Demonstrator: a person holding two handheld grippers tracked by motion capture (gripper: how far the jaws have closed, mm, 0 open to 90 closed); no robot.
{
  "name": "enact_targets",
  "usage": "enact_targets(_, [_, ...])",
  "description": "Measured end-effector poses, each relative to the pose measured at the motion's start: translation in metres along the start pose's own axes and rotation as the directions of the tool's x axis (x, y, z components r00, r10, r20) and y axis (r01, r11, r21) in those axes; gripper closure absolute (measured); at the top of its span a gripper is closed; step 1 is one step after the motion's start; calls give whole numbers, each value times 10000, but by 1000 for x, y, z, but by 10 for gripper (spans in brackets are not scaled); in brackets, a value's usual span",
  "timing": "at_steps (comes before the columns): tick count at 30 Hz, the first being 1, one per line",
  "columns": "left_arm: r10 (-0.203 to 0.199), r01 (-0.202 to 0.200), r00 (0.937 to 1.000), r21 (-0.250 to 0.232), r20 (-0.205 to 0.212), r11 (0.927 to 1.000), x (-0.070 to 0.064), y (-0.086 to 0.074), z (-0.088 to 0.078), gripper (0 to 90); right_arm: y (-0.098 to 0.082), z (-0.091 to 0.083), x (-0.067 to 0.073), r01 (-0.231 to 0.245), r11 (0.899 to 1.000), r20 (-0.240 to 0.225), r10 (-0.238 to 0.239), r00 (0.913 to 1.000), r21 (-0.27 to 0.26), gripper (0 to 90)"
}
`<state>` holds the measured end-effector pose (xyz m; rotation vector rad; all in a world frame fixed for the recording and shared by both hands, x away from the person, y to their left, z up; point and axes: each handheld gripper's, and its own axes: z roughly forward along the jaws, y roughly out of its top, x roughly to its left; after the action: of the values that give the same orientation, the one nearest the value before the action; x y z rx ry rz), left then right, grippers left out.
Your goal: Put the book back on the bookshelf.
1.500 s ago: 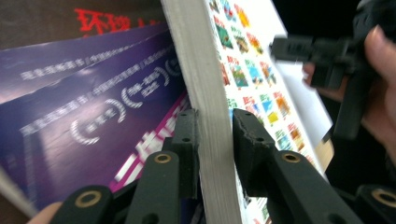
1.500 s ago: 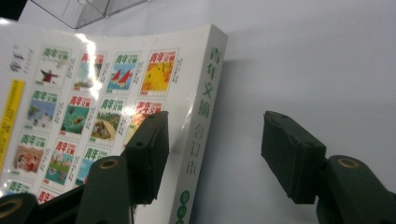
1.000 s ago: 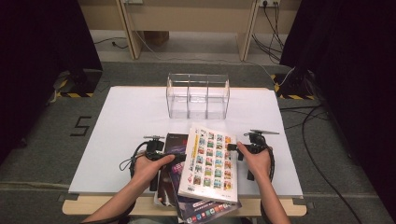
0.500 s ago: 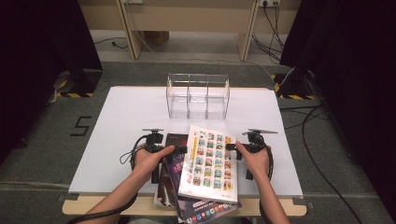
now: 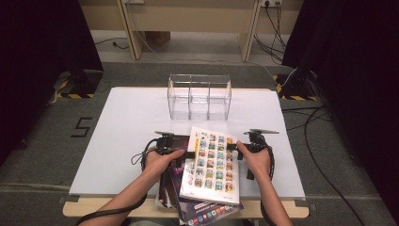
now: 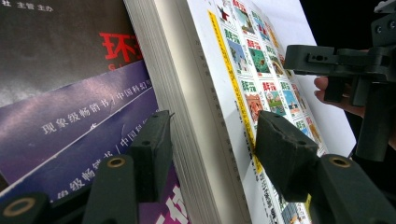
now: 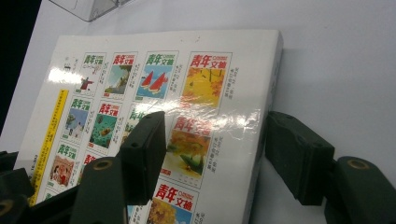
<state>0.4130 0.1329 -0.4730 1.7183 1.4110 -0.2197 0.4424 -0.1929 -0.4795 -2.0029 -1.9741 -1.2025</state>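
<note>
We held the white book point(image 5: 211, 162) atop 2 darker magazines point(image 5: 176, 190) at the table's point(image 5: 127, 122) near edge. Our left gripper point(image 6: 210, 149) straddled its page edge, jaws just widened, released; our right gripper point(image 7: 215, 154) straddled its opposite edge, also unclenched. Beyond lay bare tabletop, then a clear 3-bay organizer point(image 5: 199, 96).

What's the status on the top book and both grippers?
Left gripper open, just widened, straddling top book. Right gripper open across its other edge. Clear organizer beyond, apart.
</note>
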Motion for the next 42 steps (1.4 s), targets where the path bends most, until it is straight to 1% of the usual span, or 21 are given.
enact_targets(3, [-59,59,9999,23,-128,10000,-3,-2,-1,466,-2,0,1,46,9999,93,-44,9999,-144,395])
enact_targets(7, [-434,434,9991,190,8,9989,-4,-3,-4,498,-3,0,2,68,9997,190,-63,9998,-223,407])
enact_targets(9, [-501,501,9987,244,33,9984,-5,-5,-3,500,-4,0,1,20,9996,202,-15,9998,-264,409])
enact_targets(12, [-374,375,9993,352,-47,9987,-5,-5,-1,486,-4,0,2,-25,9996,229,31,9997,-283,406])
enact_targets(13, [-203,208,9997,410,-120,9989,-6,-5,-1,481,-3,0,1,-116,9997,179,120,9998,-238,410])
enact_targets(15, [353,-331,9982,453,-493,9984,-11,-6,0,491,-2,0,0,-150,9997,113,153,9998,-195,414])
enact_targets(16, [668,-637,9953,460,-695,9969,-13,-7,1,525,0,0,-1,-211,9997,46,211,9998,-126,416])
enact_targets(17, [903,-866,9926,476,-810,9951,-15,-8,1,537,2,-1,-3,-442,9990,-84,442,9990,-81,431])
enact_targets(19, [919,-881,9921,474,-854,9950,-15,-8,1,551,0,-1,-4,-606,9980,26,606,9982,-177,478])
enact_targets(23, [408,-390,9978,346,-530,9986,-9,-9,-2,567,-3,-3,-7,-832,9963,-234,827,9963,-193,513])
enact_targets(25, [260,-248,9987,298,-434,9992,-7,-9,-3,565,-5,-5,-9,-621,9980,-367,617,9974,-100,526])
enact_targets(28, [12,-2,9997,393,-248,9992,-5,-8,-5,531,-7,-8,-8,-559,9984,-457,555,9974,-71,547])
enact_targets(29, [5,4,9997,401,-229,9992,-5,-8,-6,496,-8,-10,-5,-300,9995,-443,298,9986,-35,561])
enact_targets(30, [252,-235,9984,349,-500,9991,-5,-9,-8,488,-8,-11,-2,-165,9998,-482,168,9987,63,567])
enact_targets(31, [252,-235,9984,349,-500,9991,-5,-9,-8,482,-9,-12,1,-68,9997,-499,79,9987,220,571])
enact_targets(32, [391,-369,9971,348,-658,9987,-6,-9,-9,482,-9,-12,1,-68,9997,-499,79,9987,220,571])
enact_targets(33, [466,-441,9961,343,-748,9984,-6,-9,-10,494,-9,-12,6,247,9991,-417,-233,9989,331,568])
enact_targets(34, [567,-539,9951,364,-809,9979,-6,-9,-10,494,-9,-12,6,247,9991,-417,-233,9989,331,568])
enact_targets(37, [877,-844,9916,388,-954,9957,-6,-10,-10,535,-4,-10,8,587,9966,-352,-567,9978,577,538])
enact_targets(40, [949,-905,9903,464,-1019,9948,-7,-9,-9,543,7,-6,8,523,9984,-263,-517,9983,216,486])
enact_targets(42, [937,-893,9907,477,-988,9949,-6,-9,-9,555,19,2,5,591,9982,95,-592,9982,131,454])
